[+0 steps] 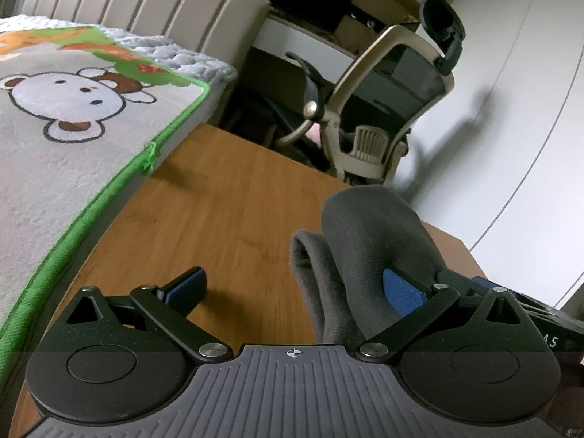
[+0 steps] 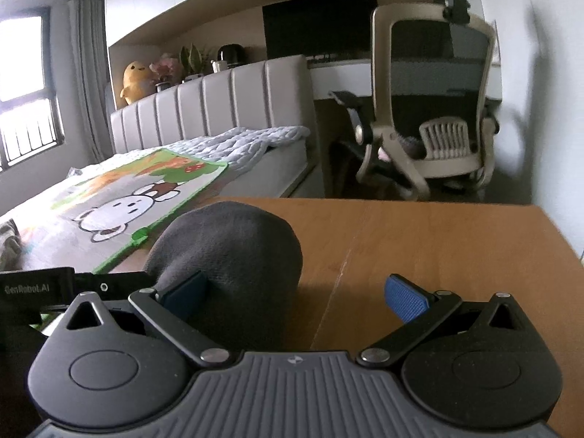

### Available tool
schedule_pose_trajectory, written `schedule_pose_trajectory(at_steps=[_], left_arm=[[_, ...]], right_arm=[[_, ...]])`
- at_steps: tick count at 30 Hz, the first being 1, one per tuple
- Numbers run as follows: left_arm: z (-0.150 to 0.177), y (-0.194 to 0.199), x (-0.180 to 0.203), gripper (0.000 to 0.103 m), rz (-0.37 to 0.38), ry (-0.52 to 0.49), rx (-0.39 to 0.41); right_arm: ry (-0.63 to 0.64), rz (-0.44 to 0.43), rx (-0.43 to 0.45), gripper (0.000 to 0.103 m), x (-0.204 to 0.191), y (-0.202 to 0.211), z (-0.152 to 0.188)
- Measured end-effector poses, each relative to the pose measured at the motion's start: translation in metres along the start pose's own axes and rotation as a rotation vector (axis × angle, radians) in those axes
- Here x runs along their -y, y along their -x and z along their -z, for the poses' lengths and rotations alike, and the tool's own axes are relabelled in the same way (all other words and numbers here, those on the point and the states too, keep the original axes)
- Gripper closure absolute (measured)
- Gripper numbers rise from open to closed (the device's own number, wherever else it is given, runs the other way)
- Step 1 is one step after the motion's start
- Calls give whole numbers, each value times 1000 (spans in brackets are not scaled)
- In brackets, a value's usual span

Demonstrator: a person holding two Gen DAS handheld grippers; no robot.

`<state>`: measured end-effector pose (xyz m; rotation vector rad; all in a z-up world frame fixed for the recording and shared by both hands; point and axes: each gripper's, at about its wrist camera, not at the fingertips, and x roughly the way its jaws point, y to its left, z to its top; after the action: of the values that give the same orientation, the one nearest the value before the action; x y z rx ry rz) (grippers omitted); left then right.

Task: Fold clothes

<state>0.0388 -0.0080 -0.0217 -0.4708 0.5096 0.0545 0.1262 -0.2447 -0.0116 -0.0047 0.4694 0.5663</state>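
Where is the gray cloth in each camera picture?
Left wrist view: the gray cloth is lower right, against the right finger of the open left gripper.
Right wrist view: the gray cloth is lower left of centre.
Shared landmark: the office chair.

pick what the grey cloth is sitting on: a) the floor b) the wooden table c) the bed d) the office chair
b, the grey cloth is bunched up on the wooden table, with the bed off to its left and the office chair beyond the table's far edge.
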Motion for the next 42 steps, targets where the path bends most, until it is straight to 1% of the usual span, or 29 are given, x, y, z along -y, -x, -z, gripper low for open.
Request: schedule_pose_trajectory(at_steps=[7, 13, 19, 24, 29, 32, 33, 35, 38, 42], left_arm=[[2, 4, 5, 0, -30, -26, 27], [7, 18, 5, 0, -58, -23, 100], [13, 26, 6, 0, -13, -39, 78], [14, 28, 5, 0, -2, -31, 73], [15, 32, 3, 0, 30, -31, 102], [16, 38, 5, 0, 50, -39, 152], [16, 38, 7, 0, 57, -50, 154], [14, 33, 11, 0, 51, -69, 128], [13, 27, 10, 0, 24, -60, 96], [14, 28, 9, 0, -3, -46, 92]], right_arm=[[40, 44, 14, 0, -7, 2, -1], [67, 96, 25, 0, -12, 2, -1], [27, 84, 11, 0, -5, 0, -1], [54, 88, 39, 0, -9, 5, 1], [79, 97, 47, 0, -13, 5, 1], [109, 109, 54, 0, -18, 5, 2], [122, 114, 57, 0, -21, 5, 2], [134, 116, 60, 0, -23, 6, 3], [111, 102, 51, 0, -19, 5, 2], [100, 97, 45, 0, -16, 5, 1]])
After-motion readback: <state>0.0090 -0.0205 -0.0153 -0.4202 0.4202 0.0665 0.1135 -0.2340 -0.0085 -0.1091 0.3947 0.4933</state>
